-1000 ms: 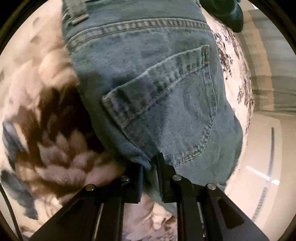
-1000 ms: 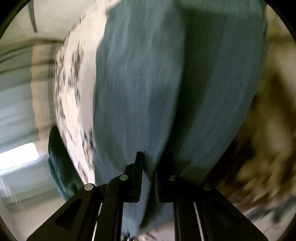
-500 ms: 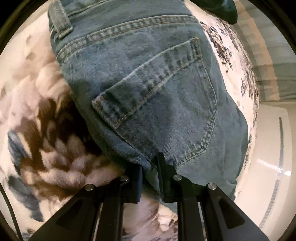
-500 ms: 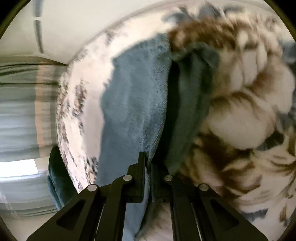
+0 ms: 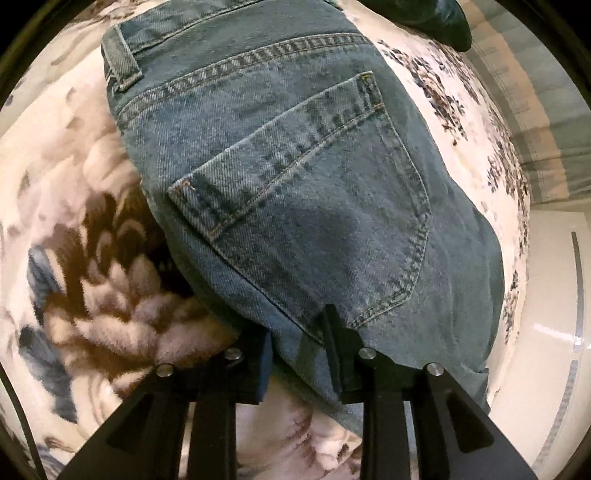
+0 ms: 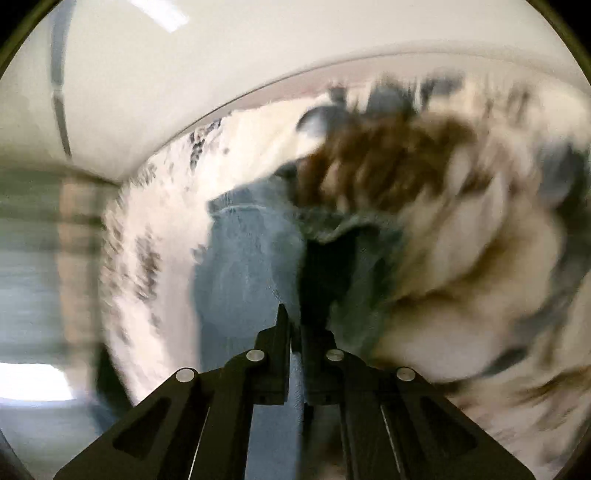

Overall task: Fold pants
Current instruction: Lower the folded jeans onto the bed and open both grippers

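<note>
Nearest to us in the left wrist view, the left gripper [image 5: 301, 354] has the lower edge of the jeans [image 5: 295, 184] between its fingers; its jaws have just been opening, a gap now shows on the left side of the cloth, so we read the hold as released, with the denim lying loosely between the pads. In the right wrist view the right gripper [image 6: 295, 332] is clenched on an edge of the same denim, its jaws having just been closing on the cloth; the picture is blurred, so we cannot tell which part of the garment it pinches.

Beyond the fingers, the jeans lie seat-up on the floral blanket [image 5: 92, 295], back pocket [image 5: 314, 206] nearest, then the waistband [image 5: 236, 48] and a belt loop [image 5: 123, 62] at the far end. A dark object [image 5: 436, 18] sits at the far right edge, too cut off to name.

We judge the denim to be fairly heavy, limp yet thick, not slippery and not fragile; it should drape and crease rather than hold a shape. Seams, the hem and the waistband look the firmest places to take hold, since several layers meet there.

We can read no brand, label or writing
</note>
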Tool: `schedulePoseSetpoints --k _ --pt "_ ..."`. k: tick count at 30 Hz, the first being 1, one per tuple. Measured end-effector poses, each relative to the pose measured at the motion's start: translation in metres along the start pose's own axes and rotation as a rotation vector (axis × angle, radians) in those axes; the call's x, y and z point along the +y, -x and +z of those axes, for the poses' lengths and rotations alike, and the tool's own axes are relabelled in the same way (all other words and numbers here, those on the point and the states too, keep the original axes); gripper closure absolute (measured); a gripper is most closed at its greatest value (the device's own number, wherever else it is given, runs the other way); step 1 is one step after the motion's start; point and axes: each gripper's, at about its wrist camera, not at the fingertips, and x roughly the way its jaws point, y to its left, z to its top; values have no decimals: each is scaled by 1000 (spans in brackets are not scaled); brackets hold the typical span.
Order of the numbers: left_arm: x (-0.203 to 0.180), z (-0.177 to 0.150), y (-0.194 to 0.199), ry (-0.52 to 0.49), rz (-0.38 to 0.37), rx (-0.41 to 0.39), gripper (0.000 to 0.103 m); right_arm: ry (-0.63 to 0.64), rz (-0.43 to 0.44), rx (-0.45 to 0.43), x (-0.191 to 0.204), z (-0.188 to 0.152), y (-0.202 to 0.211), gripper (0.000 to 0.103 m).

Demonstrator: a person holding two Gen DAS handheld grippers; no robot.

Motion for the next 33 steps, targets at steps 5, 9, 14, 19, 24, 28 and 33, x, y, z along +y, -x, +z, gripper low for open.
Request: schedulePoseSetpoints --k 5,9,14,19,24,28,33 --pt "-6 -10 11 -13 25 -4 80 -46 8 123 -1 -5 12 84" --pt "-20 -33 46 -84 106 -47 80 84 -18 177 38 -57 43 42" --pt "-80 -27 83 -331 180 -205 71 693 -60 422 177 -178 -9 35" --pt "-130 29 47 -492 196 -204 64 1120 34 606 319 -286 -97 35" --pt "-131 65 -18 -582 351 -104 64 1311 -79 808 372 -357 -209 48" --pt "-111 66 -23 -550 343 -77 64 1371 -123 924 345 -383 -215 61" --pt "-105 53 -32 -583 366 -67 64 1343 -105 1007 301 -388 -204 61"
